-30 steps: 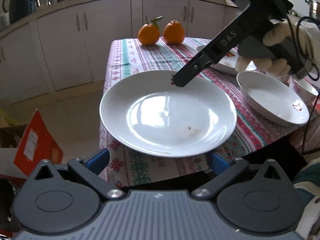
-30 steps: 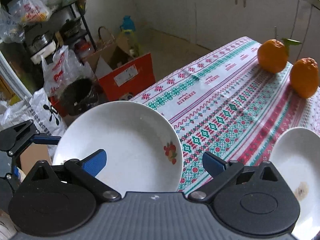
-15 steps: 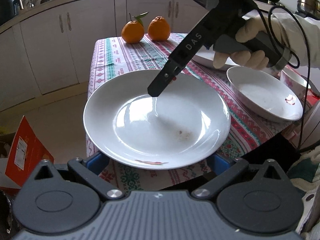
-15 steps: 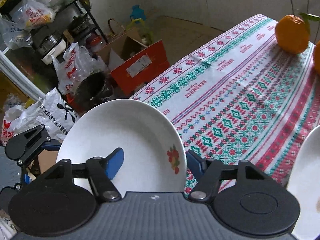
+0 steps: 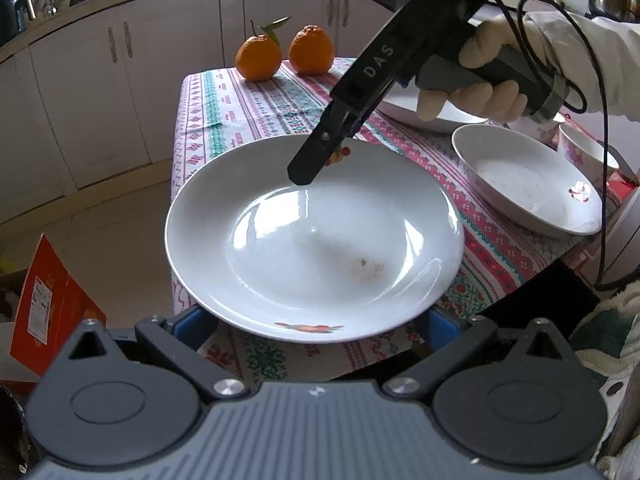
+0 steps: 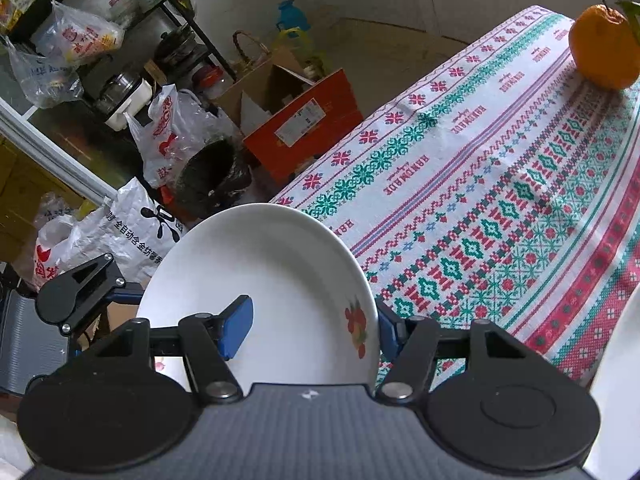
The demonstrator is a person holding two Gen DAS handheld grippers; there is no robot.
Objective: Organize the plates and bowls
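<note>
A white plate (image 5: pixel 316 236) with small fruit prints hangs over the table's near corner. My left gripper (image 5: pixel 316 320) is open, with its blue pads at the plate's near rim, one on each side. My right gripper (image 6: pixel 314 324) closes on the plate's (image 6: pixel 280 280) far rim beside the red fruit print; its black finger (image 5: pixel 320 156) reaches down onto that rim in the left wrist view. A second white dish (image 5: pixel 528 184) and a small patterned bowl (image 5: pixel 580 152) sit on the table at right. Another white plate (image 5: pixel 424 114) lies behind the right hand.
Two oranges (image 5: pixel 284 56) sit at the far end of the patterned tablecloth (image 6: pixel 500 184). Below the table's left edge are a red box (image 6: pixel 304 124), a black bin (image 6: pixel 212 176) and plastic bags (image 6: pixel 132 236). White cabinets (image 5: pixel 112 80) stand behind.
The right gripper's fingers have closed in from wide open onto the plate's far rim. The plate has drawn nearer and risen a little in the left wrist view.
</note>
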